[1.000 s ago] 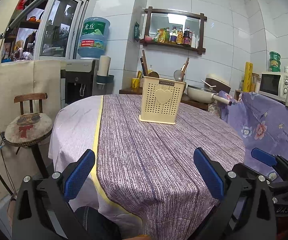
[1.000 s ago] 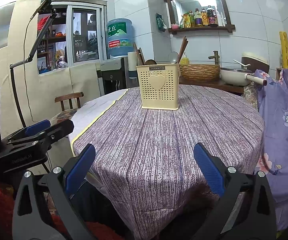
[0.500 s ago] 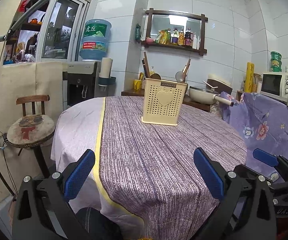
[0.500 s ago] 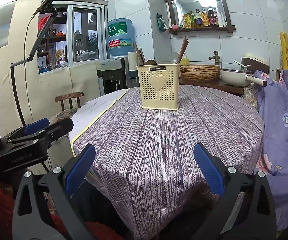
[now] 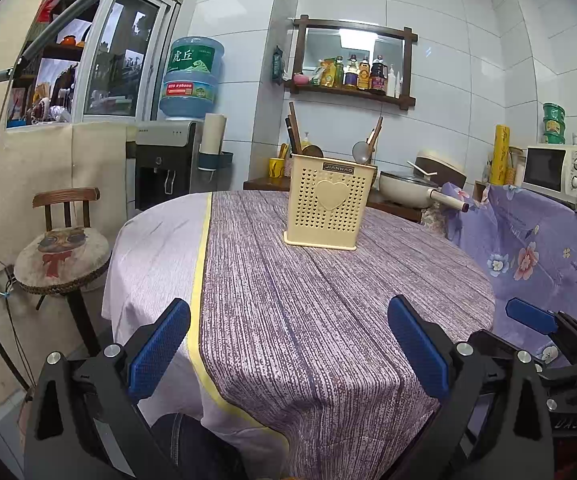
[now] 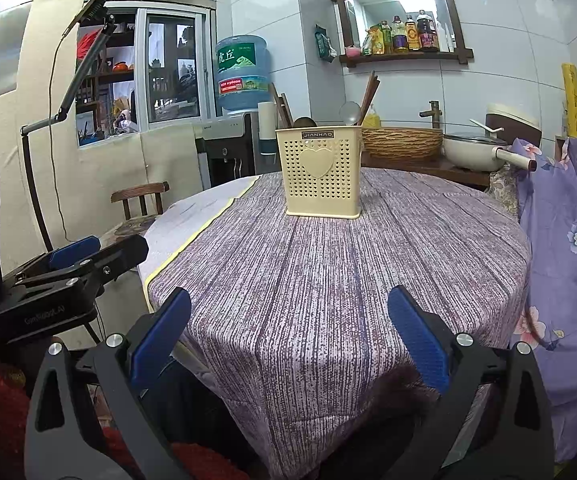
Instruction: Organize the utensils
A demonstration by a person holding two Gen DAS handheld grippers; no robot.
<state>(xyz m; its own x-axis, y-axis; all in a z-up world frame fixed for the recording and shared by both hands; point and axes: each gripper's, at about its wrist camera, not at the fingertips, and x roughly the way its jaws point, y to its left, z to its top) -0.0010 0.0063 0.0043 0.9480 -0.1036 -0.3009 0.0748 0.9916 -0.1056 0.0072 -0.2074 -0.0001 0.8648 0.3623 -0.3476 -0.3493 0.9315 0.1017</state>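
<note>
A cream perforated utensil holder point(image 5: 327, 206) point(image 6: 319, 176) with a heart on its front stands upright on the far part of the round table. Chopsticks point(image 5: 293, 126) point(image 6: 368, 90), a metal spoon point(image 5: 360, 151) point(image 6: 349, 113) and a dark ladle head stick out of its top. My left gripper point(image 5: 288, 344) hangs open at the table's near edge, with nothing between its blue pads. To its right, my right gripper point(image 6: 288, 334) is also open and empty, well short of the holder. Each gripper shows at the edge of the other's view.
A purple striped cloth point(image 5: 312, 300) covers the table, with a paler strip on the left. A wooden chair point(image 5: 62, 248) stands to the left, a floral purple cover point(image 5: 536, 240) to the right. Behind are a water dispenser point(image 5: 168, 168), a pot point(image 5: 408, 190) and a microwave point(image 5: 552, 168).
The left gripper has drawn back and dropped slightly, so the holder looks a little farther. The right gripper has barely moved. Both stay open.
</note>
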